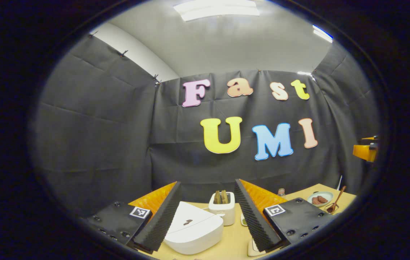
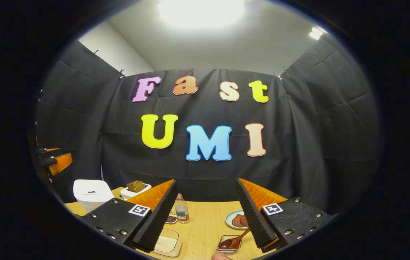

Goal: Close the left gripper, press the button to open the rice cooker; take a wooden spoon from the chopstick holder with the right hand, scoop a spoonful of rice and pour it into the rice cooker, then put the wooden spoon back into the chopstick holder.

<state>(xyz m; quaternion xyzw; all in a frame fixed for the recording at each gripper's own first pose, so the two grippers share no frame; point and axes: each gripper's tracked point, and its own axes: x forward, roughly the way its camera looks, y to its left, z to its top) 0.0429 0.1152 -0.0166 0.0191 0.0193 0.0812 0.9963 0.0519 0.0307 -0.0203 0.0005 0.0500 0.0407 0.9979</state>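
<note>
In the left gripper view the left hand-held gripper [image 1: 208,216] gapes wide, empty, above the closed rice cooker [image 1: 193,231] on the worktop [image 1: 232,242]. In the right gripper view the right hand-held gripper [image 2: 205,216] is equally spread, holding nothing, with the wooden spoon [image 2: 234,241] lying in its holder [image 2: 229,245] near the right finger.

Light comes from above in both views. In the left gripper view a long ceiling panel [image 1: 216,9] at the top centre glows evenly, with a second strip [image 1: 322,33] at the upper right. In the right gripper view the ceiling light [image 2: 201,12] at the top centre is blown out to pure white glare, and a small lamp [image 2: 315,33] shines at the upper right. The black cloth wall [image 2: 205,169] stays dim and matte, its creases softly shaded. The wooden surface [image 2: 205,220] at the bottom is warmly and evenly lit. Fisheye distortion bends straight edges toward the rim, where detail softens and darkens; the centre stays sharp.
</note>
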